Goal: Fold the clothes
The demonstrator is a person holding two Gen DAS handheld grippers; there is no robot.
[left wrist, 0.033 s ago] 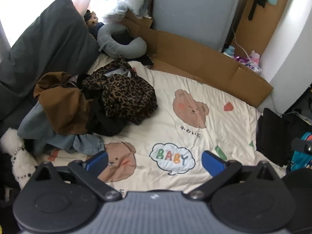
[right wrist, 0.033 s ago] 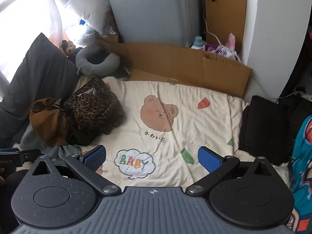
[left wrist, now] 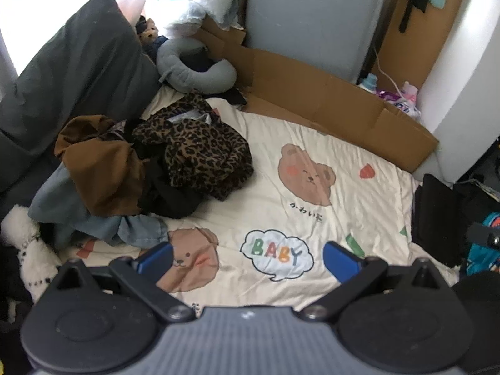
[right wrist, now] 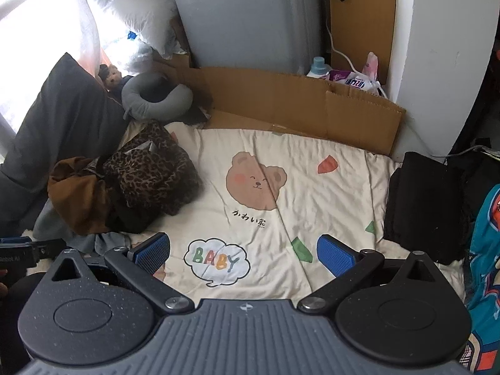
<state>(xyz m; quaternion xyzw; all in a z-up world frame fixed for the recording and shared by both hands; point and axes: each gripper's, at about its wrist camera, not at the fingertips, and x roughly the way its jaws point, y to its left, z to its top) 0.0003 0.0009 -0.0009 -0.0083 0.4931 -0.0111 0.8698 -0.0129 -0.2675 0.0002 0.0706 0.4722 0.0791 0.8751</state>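
Note:
A heap of unfolded clothes lies on the left of a cream bear-print blanket [left wrist: 359,206]: a leopard-print garment [left wrist: 200,150] on top, a brown one [left wrist: 100,168], a black one [left wrist: 168,197] and blue denim [left wrist: 93,222]. The right wrist view shows the same leopard-print garment [right wrist: 150,175] and brown garment [right wrist: 78,197]. A black folded garment [right wrist: 425,206] lies at the blanket's right edge. My left gripper [left wrist: 248,259] hangs open above the blanket's near part, to the right of the heap. My right gripper [right wrist: 243,253] is open too, over the "BABY" print, holding nothing.
A dark grey pillow [left wrist: 72,87] and a grey neck pillow [left wrist: 193,75] flank the heap at the back left. Flattened cardboard [left wrist: 328,103] and a grey cabinet [left wrist: 312,22] close off the far side. A white plush [left wrist: 25,237] lies near left, teal patterned cloth [right wrist: 484,250] at far right.

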